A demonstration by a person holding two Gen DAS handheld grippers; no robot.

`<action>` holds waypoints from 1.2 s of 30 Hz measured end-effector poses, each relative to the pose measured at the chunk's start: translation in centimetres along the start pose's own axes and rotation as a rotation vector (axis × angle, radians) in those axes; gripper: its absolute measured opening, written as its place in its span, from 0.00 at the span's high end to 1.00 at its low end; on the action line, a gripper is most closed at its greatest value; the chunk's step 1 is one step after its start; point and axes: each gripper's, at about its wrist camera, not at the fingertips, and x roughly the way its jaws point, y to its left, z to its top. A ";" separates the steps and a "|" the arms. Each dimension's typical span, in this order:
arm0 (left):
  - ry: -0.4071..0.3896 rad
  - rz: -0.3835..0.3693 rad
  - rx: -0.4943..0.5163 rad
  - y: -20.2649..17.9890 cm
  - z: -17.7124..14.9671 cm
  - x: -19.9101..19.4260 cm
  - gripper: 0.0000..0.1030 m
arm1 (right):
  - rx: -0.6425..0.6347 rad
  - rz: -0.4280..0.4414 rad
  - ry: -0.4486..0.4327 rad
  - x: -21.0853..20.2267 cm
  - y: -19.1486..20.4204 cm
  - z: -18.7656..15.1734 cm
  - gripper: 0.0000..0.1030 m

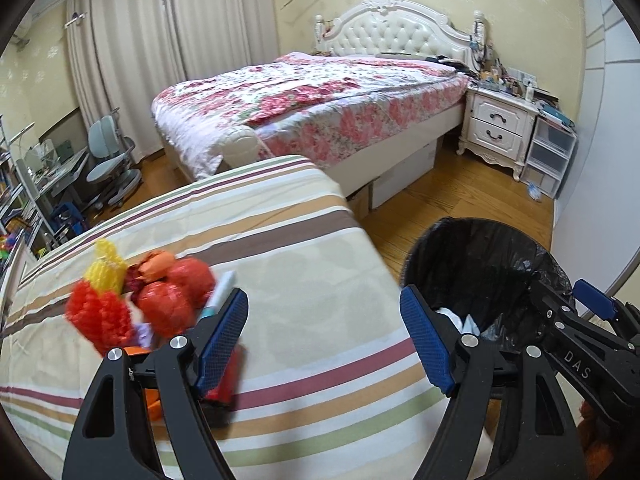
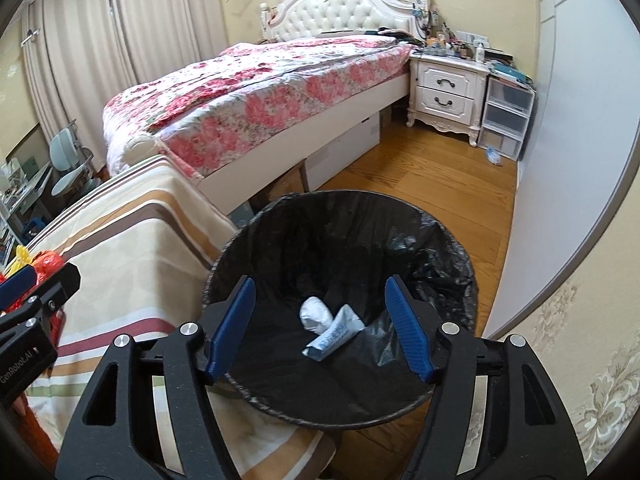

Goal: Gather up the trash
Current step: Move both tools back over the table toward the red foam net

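A bedroom with a floral-quilted bed (image 2: 256, 92) and wooden floor holds a counter under a striped cloth (image 1: 280, 280). Beside it stands a round bin lined with black plastic (image 2: 440, 264); a crumpled white wrapper and tube (image 2: 328, 328) lie inside. Red and yellow mesh trash (image 1: 132, 300) sits on the cloth. The right claw (image 2: 320, 328) hangs released above the bin, the left claw (image 1: 324, 336) released and empty over the cloth.

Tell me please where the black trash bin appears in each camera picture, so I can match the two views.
Left wrist: the black trash bin is at lower right, beside the striped bedcover, partly behind the right gripper.
Right wrist: it fills the lower centre, rim at, seen between the open fingers.
Shared landmark: white nightstand.
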 end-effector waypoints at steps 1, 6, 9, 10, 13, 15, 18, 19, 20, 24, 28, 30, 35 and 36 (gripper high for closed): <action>-0.001 0.009 -0.006 0.6 -0.2 -0.2 0.26 | -0.007 0.009 0.000 -0.1 0.6 0.0 0.36; -0.002 0.052 -0.051 4.1 -1.1 -1.4 0.26 | -0.040 0.046 0.002 -0.6 3.1 -0.2 0.35; 0.004 0.083 -0.082 6.2 -1.8 -1.9 0.26 | -0.062 0.070 0.005 -0.9 4.7 -0.3 0.35; 0.007 0.089 -0.091 6.8 -1.9 -2.0 0.26 | -0.069 0.076 0.005 -1.0 5.2 -0.4 0.35; 0.012 0.118 -0.123 9.0 -2.6 -2.4 0.26 | -0.093 0.097 0.004 -1.3 6.8 -0.4 0.35; 0.016 0.132 -0.141 10.2 -2.9 -2.6 0.26 | -0.105 0.109 0.005 -1.4 7.6 -0.4 0.35; 0.019 0.156 -0.169 12.2 -3.2 -2.8 0.26 | -0.120 0.125 0.009 -1.4 8.9 -0.5 0.35; 0.021 0.162 -0.175 12.6 -3.4 -2.8 0.26 | -0.125 0.130 0.011 -1.4 9.4 -0.5 0.35; 0.024 0.171 -0.181 13.2 -3.5 -2.8 0.26 | -0.129 0.134 0.013 -1.4 9.8 -0.5 0.35; 0.039 0.192 -0.206 15.0 -3.8 -2.4 0.26 | -0.155 0.147 0.020 -1.3 11.3 -0.5 0.35; 0.057 0.189 -0.227 16.4 -3.9 -1.8 0.26 | -0.176 0.156 0.029 -1.1 12.7 -0.5 0.35; 0.065 0.177 -0.227 16.7 -3.8 -1.4 0.26 | -0.181 0.158 0.033 -0.8 13.3 -0.4 0.35; 0.071 0.147 -0.210 16.9 -3.4 -0.6 0.26 | -0.190 0.161 0.045 -0.2 14.1 -0.3 0.34; 0.073 0.144 -0.206 16.9 -3.3 -0.4 0.26 | -0.191 0.161 0.048 -0.1 14.2 -0.3 0.34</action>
